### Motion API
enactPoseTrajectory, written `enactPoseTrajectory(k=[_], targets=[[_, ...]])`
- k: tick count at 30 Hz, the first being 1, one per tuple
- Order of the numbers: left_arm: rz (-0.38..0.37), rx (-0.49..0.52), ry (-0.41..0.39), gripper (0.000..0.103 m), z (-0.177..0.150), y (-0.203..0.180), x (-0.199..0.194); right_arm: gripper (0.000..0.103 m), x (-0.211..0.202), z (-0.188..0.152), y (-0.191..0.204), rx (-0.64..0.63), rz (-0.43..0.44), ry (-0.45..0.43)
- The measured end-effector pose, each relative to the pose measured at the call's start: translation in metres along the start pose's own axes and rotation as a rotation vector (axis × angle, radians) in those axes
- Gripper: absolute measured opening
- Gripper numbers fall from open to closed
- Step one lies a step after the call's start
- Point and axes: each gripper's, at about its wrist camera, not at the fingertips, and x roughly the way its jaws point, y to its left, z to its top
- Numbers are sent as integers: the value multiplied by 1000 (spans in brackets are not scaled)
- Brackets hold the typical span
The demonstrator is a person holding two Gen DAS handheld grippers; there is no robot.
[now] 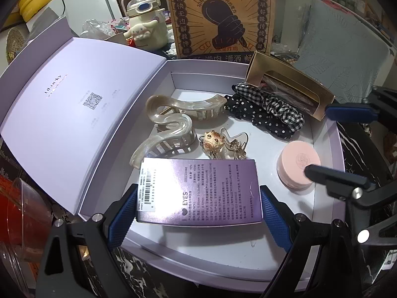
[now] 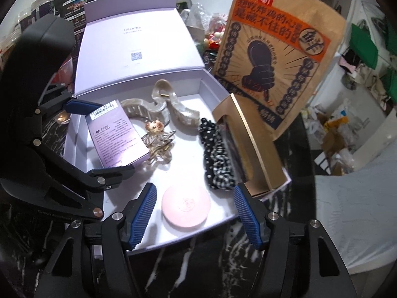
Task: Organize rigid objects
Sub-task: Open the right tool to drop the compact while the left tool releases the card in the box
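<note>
A: Largest first; the lilac gift box sits open on the dark marbled surface, its lid folded back to the left; a brown paper bag stands just behind it.

B: Contents?

A: A gold carton leans at the right wall; beside it two scrunchies, dotted and checked; two pale claw clips in the middle; a small clip with a bear face near them; a pink round compact at the front right corner, flat on the box floor.

B: And the purple carton?

A: The purple carton lies at the front left of the box; the left gripper has its jaws wide with the carton between them; the right pad looks clear of it, the left pad sits at its edge; I cannot tell whether that one touches; I judge it set down, not gripped.

B: The other hand?

A: The right gripper hangs over the compact, jaws open, pads clear on both sides; nothing held.

B: So which step?

A: Placing, as I read it; both items rest inside the box and both jaws stand released.

B: Next move?

A: Likely both hands lift straight out without nudging carton or compact; then fetch whatever rigid item remains outside; none is plainly visible here; closing the lid may follow; the leaning gold carton could block it.
</note>
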Motion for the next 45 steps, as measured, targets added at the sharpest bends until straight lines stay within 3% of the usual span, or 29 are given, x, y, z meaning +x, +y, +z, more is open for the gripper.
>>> enactPoseTrajectory(k=[6, 22, 26, 29, 45], targets=[[-47, -19, 5, 93, -2, 0, -2, 68, -7, -3, -6, 22, -25, -12], [-53, -93, 20, 94, -10, 5, -16, 70, -26, -12, -10, 80, -37, -34], [-42, -110, 2, 94, -10, 11, -24, 71, -31, -13, -10, 92, -45, -36], [-25, -130, -14, 94, -9, 14, -30, 78, -35, -13, -11, 96, -65, -38], [48, -144, -147, 94, 10, 26, -82, 82, -75, 1, -10, 92, -115, -137]])
